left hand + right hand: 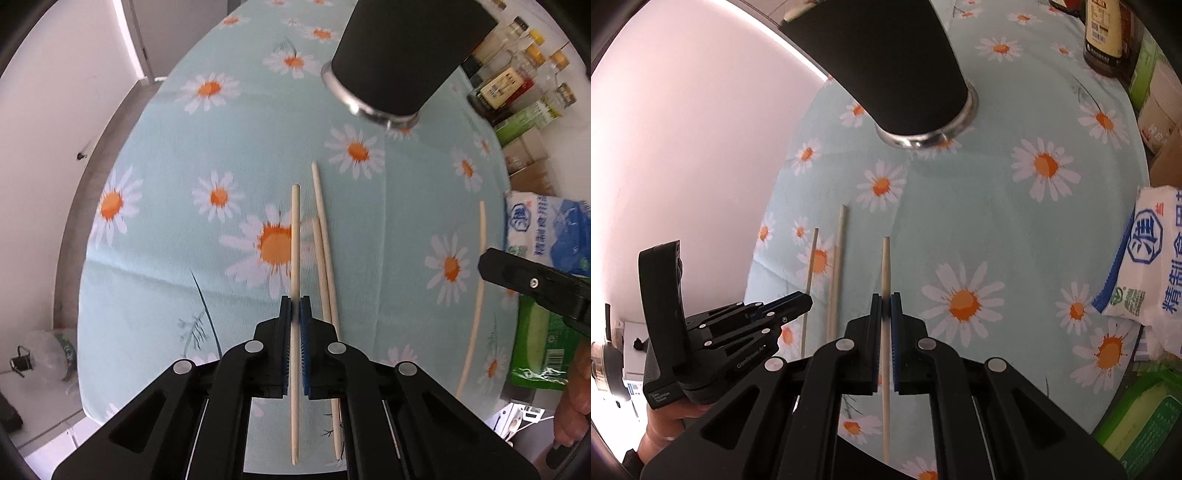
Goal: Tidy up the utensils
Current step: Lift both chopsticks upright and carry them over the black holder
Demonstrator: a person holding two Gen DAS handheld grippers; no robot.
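My left gripper (295, 306) is shut on a pale wooden chopstick (295, 240) and holds it above the daisy tablecloth (166, 258). Two more chopsticks (325, 229) lie on the cloth just right of it. My right gripper (885, 304) is shut on another chopstick (885, 266); this one also shows at the right in the left wrist view (480, 258). A black cup-shaped holder with a steel base (402, 62) stands at the far end of the table, ahead of both grippers; it also shows in the right wrist view (897, 74). The left gripper shows in the right wrist view (790, 306).
Sauce and spice bottles (517, 85) line the far right edge. A blue and white salt bag (1152, 266) and a green packet (543, 347) lie at the right. A white wall is to the left (55, 110). A dark bottle (1104, 33) stands at the far right.
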